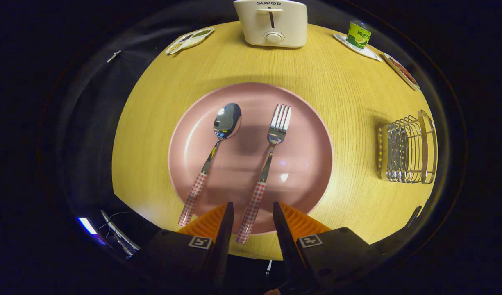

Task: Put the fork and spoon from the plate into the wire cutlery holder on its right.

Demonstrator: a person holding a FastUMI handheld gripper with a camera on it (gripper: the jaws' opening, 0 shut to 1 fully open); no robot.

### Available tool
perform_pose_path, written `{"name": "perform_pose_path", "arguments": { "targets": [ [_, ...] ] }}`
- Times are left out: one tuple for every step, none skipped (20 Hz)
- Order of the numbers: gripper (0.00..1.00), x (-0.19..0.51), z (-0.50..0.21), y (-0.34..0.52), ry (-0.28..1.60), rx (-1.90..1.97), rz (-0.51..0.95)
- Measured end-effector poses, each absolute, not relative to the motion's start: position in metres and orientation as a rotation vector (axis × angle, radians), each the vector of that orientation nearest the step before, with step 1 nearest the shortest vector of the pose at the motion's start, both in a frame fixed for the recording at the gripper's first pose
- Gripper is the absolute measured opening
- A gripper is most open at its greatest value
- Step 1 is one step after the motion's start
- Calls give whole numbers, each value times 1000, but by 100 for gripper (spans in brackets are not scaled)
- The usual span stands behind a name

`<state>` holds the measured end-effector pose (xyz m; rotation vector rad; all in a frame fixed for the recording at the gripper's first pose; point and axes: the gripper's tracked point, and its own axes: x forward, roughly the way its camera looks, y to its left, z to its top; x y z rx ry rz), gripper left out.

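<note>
**Two utensils on the plate, claw apart over the fork handle**

Two pieces of cutlery lie side by side on a round pink plate (308, 164) in the middle of a pale wooden tabletop (357, 102): a steel spoon with a red-and-white checked handle (212, 157) on the left and a matching steel fork (267, 164) on the right, both with heads pointing away from the claw. The claw (253, 213) has its fingers apart, and the end of the fork's checked handle lies in the gap between them; whether either finger touches it cannot be told. The spoon's handle ends just left of the left finger, past the plate's rim.

To the right of the plate, well apart from it, lies the shiny wire cutlery holder (406, 153). Beyond the plate, at the far edge, stands a cream toaster (271, 22). A small green can (358, 35) sits on a white dish to its right, and a white divided dish (190, 40) lies to its left.
</note>
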<state>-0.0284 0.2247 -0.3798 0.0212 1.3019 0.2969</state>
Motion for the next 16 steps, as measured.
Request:
{"name": "perform_pose_path", "arguments": {
  "targets": [
    [55,-28,-382,225,1309,35,298],
    [42,-29,-383,227,1316,51,288],
    [29,-26,-383,224,1308,61,278],
    [17,-25,-381,218,1307,65,290],
    [14,-24,-378,215,1295,73,309],
    [12,-22,-375,215,1278,83,324],
    [12,-21,-369,215,1263,98,341],
    [12,-21,-362,216,1250,116,365],
    [12,-22,-353,214,1236,130,383],
    [12,-23,-342,211,1220,141,405],
    [12,-23,-330,204,1200,139,425],
    [12,-24,-319,195,1189,126,444],
    [12,-30,-306,183,1186,111,469],
    [12,-32,-293,172,1172,99,488],
    [12,-30,-278,155,1154,71,502],
    [12,-28,-267,136,1141,34,502]
  ]
}}
